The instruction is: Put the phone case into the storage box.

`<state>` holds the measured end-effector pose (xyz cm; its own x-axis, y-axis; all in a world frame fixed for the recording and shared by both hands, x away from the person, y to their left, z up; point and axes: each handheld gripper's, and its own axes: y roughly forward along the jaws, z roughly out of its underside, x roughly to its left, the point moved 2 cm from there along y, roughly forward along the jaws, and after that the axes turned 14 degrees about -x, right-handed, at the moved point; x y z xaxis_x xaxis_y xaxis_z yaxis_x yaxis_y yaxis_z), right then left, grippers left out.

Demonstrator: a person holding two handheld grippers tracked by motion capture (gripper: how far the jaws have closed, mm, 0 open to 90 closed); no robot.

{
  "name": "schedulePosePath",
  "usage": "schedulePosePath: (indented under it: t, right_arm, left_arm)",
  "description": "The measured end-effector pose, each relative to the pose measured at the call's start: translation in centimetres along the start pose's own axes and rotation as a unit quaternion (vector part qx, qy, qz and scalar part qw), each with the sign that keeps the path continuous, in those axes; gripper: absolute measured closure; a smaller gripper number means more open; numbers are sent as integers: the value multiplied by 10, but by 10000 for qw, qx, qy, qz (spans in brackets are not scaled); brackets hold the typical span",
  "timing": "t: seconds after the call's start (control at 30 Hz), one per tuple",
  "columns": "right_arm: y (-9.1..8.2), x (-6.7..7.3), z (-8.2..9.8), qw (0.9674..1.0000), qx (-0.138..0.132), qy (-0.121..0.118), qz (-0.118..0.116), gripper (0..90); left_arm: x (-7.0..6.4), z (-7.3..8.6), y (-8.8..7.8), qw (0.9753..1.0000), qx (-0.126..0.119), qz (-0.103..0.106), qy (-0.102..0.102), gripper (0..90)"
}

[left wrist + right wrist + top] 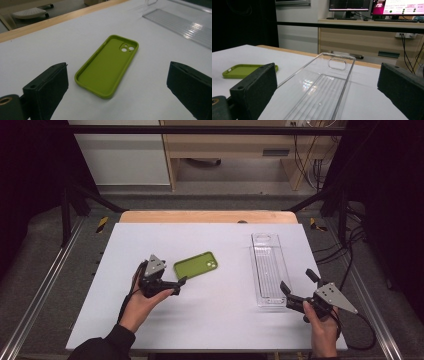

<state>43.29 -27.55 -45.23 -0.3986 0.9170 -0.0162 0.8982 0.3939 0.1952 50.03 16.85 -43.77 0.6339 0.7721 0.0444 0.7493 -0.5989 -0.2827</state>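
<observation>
On the white counter (200,315), one green phone case (195,265) lies flat with its hollow side up, well left of the one clear plastic tray (268,270). Just left of the case, the left claw (176,285) is held low in a palm-up hand (142,305), its jaws spread wide and empty, aimed at the case's near end. At the near end of the tray, the right claw (298,287) is gripped from below by the other hand (322,330), jaws likewise released, straddling the tray's corner without touching.
</observation>
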Motion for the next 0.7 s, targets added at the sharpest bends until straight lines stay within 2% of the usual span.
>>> schedulePosePath:
  t: [0.1,0.13,0.37,0.4,0.47,0.6,0.63,0.7]
  right_arm:
    - [0,0,1,10000,11,12,-2,29]
    - [-1,0,1,10000,6,-15,3,29]
    - [0,2,0,10000,26,16,-63,30]
    - [0,2,0,10000,35,23,-67,30]
    - [0,2,0,10000,34,20,-68,30]
    - [0,3,0,10000,18,19,-86,31]
    - [0,3,0,10000,18,19,-86,31]
    - [0,3,1,9999,38,45,-83,31]
  left_arm:
    - [0,-1,8,9999,92,17,38,32]
    - [2,-2,16,9999,159,22,19,34]
    - [8,-5,35,9996,253,73,-36,59]
    - [11,-5,40,9995,290,56,-90,74]
    - [14,-2,45,9993,323,44,-183,115]
    - [16,1,48,9989,416,35,-190,225]
    - [17,2,48,9986,477,36,-203,225]
    - [17,4,48,9981,568,-14,-221,345]
